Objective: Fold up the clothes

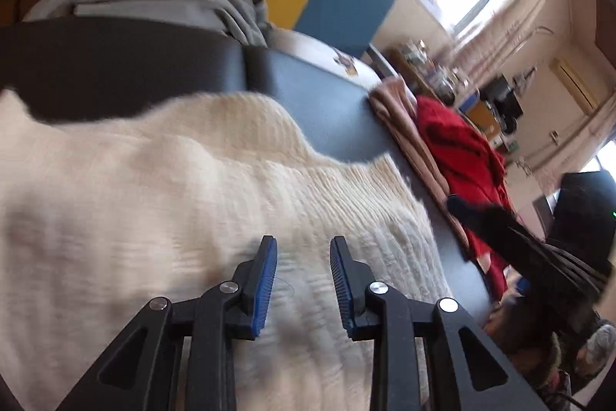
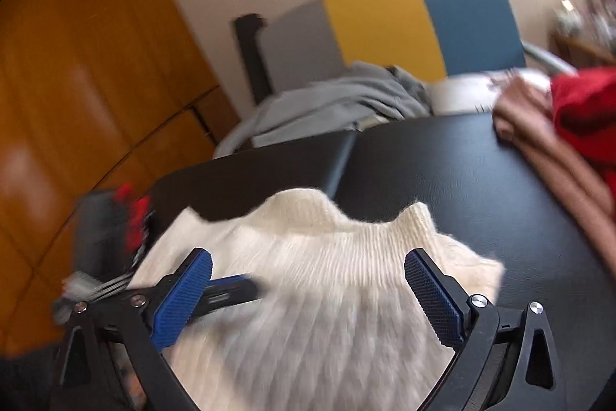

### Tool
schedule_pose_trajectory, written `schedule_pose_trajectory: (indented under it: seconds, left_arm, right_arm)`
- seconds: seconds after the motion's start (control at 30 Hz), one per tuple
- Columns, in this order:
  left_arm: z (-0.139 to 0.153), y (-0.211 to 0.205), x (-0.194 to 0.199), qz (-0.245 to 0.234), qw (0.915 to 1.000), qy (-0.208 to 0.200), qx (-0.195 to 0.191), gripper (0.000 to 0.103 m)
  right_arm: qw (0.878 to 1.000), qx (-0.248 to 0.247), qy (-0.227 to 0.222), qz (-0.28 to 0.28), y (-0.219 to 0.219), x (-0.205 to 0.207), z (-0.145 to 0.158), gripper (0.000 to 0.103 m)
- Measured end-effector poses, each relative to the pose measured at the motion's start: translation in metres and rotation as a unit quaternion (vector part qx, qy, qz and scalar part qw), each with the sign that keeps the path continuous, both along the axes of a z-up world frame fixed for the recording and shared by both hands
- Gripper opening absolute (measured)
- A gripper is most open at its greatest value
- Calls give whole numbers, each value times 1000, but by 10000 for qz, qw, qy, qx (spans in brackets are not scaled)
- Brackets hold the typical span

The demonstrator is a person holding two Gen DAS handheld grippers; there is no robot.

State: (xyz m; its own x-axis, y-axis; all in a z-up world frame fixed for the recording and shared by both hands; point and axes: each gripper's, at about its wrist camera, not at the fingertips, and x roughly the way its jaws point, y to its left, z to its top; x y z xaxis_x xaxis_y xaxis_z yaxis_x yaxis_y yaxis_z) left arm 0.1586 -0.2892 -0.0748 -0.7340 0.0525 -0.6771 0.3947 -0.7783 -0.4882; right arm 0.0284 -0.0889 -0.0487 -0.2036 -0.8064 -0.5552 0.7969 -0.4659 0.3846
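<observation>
Looked soft, thick and limp, that cream ribbed sweater, likely light but prone to sag and stretch wherever lifted; no stiffness to hold a crease, so best pinched at an edge through the full thickness of the knit, at the wavy ribbed hem or a corner rather than mid-panel. Lay spread on the dark tabletop, its scalloped hem toward the table's far side, with bare padded surface beyond it. Left gripper stood with jaws moderately apart, gripping nothing, hovering over or just touching the middle of the sweater; contact could not be told through the blur. Right gripper spread wide and empty, straddling the sweater just short of the hem, blue pads either side of the knit. Relative to the sweater: grey garment heaped past the table's far edge, brown cloth and red garment piled well apart to the right. Judged a poor hold from mid-panel; hem the surer place.
</observation>
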Motion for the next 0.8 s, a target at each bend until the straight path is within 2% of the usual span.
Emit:
schedule_pose_trajectory:
  seconds: [0.07, 0.17, 0.27, 0.37, 0.47, 0.63, 0.73, 0.8]
  left_arm:
    - [13, -9, 29, 94, 9997, 79, -233, 29]
    - [29, -28, 85, 298, 9981, 98, -540, 30]
    - [31, -54, 149, 533, 9973, 19, -514, 31]
    - [19, -73, 197, 687, 9964, -167, -471, 32]
    - [0, -83, 232, 593, 9980, -223, -71, 36]
    - [-26, -93, 254, 652, 9969, -399, 179, 43]
    - [-32, -100, 261, 694, 9964, -114, 483, 45]
    - [-35, -99, 257, 491, 9959, 133, 752, 45]
  right_arm:
    - [9996, 205, -131, -107, -20, -6, -15, 101]
    - [9959, 904, -34, -68, -41, -2, -48, 103]
    - [9963, 862, 10, -32, -41, -1, -49, 103]
    - [9984, 475, -296, 10, -29, -8, -52, 103]
    - [9984, 464, -308, -9, -28, -8, -53, 103]
    - [9937, 1071, 231, 217, -46, 1, -56, 103]
    - [9925, 1130, 292, 358, -45, -3, -57, 103]
    - [9933, 1067, 250, 373, -42, -6, -58, 103]
